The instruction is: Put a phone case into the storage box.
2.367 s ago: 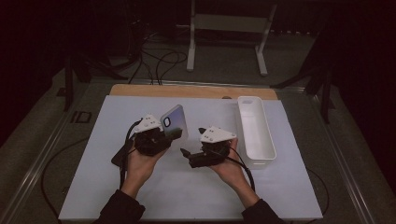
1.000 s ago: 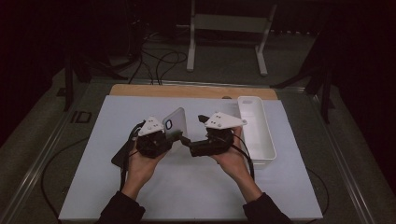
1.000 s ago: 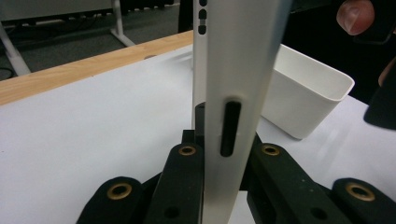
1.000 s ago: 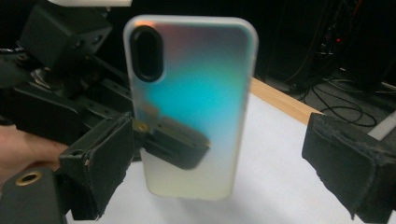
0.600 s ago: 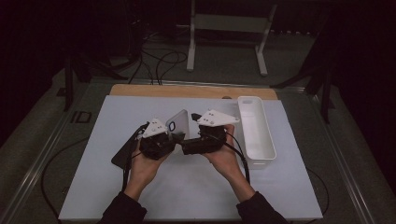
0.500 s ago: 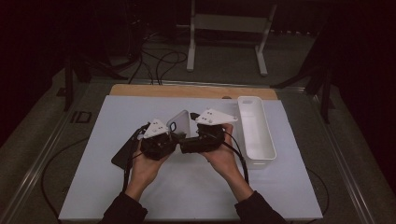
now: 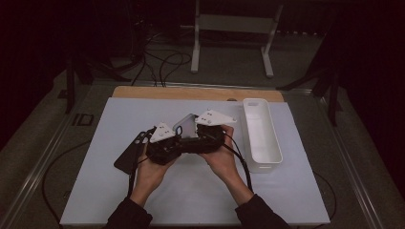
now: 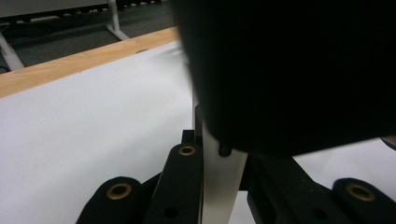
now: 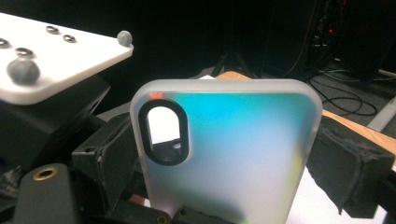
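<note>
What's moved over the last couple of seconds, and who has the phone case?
The right gripper swung in from beside the white tray and now meets the left gripper at the phone case, which the left one holds edge-on. Whether the right has clamped yet is unclear. The tray and the dark phone stayed put.

High view overhead facing forward, both gripper views pressed close, sharing the phone case [image 9: 224, 149]
</note>
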Tool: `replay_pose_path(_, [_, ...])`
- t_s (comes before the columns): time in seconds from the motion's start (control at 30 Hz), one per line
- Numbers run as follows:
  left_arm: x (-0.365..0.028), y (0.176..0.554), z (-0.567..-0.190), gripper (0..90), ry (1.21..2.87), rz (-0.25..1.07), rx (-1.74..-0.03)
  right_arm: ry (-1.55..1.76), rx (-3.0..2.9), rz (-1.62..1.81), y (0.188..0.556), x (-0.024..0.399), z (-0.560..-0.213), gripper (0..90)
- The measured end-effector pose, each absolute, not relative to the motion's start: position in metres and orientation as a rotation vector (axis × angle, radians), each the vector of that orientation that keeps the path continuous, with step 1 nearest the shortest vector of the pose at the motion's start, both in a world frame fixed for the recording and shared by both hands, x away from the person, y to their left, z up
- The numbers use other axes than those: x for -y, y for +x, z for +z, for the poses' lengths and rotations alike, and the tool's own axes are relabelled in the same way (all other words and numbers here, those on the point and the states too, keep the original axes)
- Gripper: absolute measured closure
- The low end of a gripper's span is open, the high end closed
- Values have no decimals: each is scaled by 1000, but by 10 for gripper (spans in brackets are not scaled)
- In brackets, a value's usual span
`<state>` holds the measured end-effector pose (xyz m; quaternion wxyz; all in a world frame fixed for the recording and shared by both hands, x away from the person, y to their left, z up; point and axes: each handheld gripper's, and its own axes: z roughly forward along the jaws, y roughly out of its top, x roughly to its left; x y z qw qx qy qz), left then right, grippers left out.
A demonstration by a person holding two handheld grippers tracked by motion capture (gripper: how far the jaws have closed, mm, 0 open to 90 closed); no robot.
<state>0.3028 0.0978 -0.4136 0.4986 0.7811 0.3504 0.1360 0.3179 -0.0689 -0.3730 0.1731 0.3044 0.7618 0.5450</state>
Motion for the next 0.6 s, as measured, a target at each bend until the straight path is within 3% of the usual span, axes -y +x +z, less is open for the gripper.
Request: replay_pose_path(0.6, [-98,302,-414,832,1889,324,-845,857,-2139,1518,316,66,-374,167])
